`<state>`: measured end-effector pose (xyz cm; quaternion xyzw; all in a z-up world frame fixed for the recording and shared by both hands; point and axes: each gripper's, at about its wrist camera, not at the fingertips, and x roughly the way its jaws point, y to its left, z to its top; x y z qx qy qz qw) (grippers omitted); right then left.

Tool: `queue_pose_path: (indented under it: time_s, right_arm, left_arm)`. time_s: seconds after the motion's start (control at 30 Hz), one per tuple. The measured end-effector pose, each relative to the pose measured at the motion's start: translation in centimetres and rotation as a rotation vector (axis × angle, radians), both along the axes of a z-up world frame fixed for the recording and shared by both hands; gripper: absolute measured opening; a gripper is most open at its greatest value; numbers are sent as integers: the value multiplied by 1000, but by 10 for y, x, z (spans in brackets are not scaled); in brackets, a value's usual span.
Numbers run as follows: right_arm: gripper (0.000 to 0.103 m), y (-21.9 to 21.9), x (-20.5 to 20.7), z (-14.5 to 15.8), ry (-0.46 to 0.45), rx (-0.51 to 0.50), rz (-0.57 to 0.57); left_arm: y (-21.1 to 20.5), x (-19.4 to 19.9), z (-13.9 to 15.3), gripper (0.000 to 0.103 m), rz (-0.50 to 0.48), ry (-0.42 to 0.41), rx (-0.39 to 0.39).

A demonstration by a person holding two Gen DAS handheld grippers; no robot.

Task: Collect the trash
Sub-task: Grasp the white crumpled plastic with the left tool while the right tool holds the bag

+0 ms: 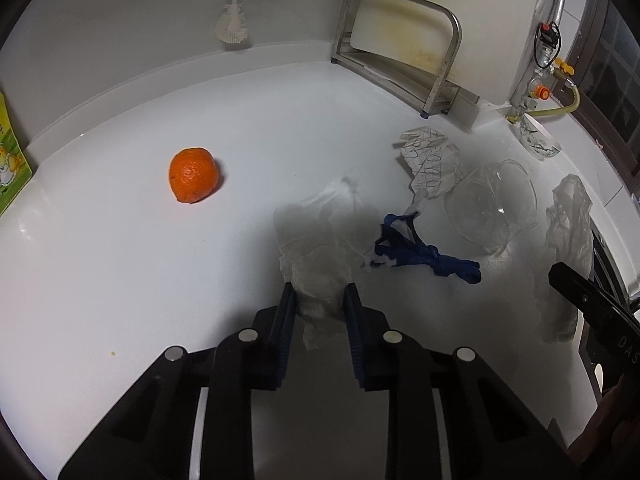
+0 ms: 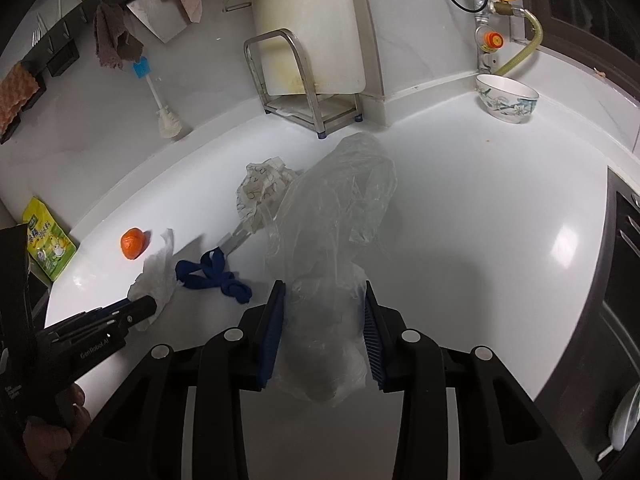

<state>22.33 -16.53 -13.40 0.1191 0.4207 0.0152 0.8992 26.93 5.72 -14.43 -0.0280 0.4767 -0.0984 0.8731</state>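
Observation:
On the white counter (image 1: 120, 260), my left gripper (image 1: 320, 294) is shut on a crumpled white tissue (image 1: 316, 236); the tissue's near end sits between the blue pads. The right wrist view shows this same gripper (image 2: 149, 305) pinching the tissue (image 2: 158, 276). My right gripper (image 2: 324, 292) is shut on a clear plastic bag (image 2: 340, 216) that stands up in front of it; in the left wrist view the bag (image 1: 570, 216) hangs at the right above that gripper (image 1: 557, 273). An orange (image 1: 194, 175), a knotted blue strap (image 1: 428, 258), a patterned paper wrapper (image 1: 430, 164) and a clear plastic lid (image 1: 492, 204) lie loose.
A metal rack with a cutting board (image 2: 304, 80) stands at the back wall, with a brush (image 2: 168, 120) to its left. A patterned bowl (image 2: 506, 98) sits in the back right corner by the gas pipe. A green packet (image 2: 50, 240) leans at the left. The stove edge (image 2: 624, 280) borders the right.

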Motion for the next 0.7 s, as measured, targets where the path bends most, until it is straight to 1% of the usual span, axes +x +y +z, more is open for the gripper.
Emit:
queue_pose_path:
  time_s: [0.17,0.3,0.5,0.7]
  right_arm:
    - [36,2,-21,10,-10,7,1]
    - [36,1,-42,22,-16,11,4]
    - [36,-4,-95,40,-29,20,16]
    - [36,-15,-157,47,-5,17,42]
  left_arm:
    - [6,-14,15,24,-5,-30,4]
    - [10,-33,32,25,-11,-57,7]
    - [4,-77,55,25,-22,-84,7]
    - [-13,-133,66,24,-31,-79,-14]
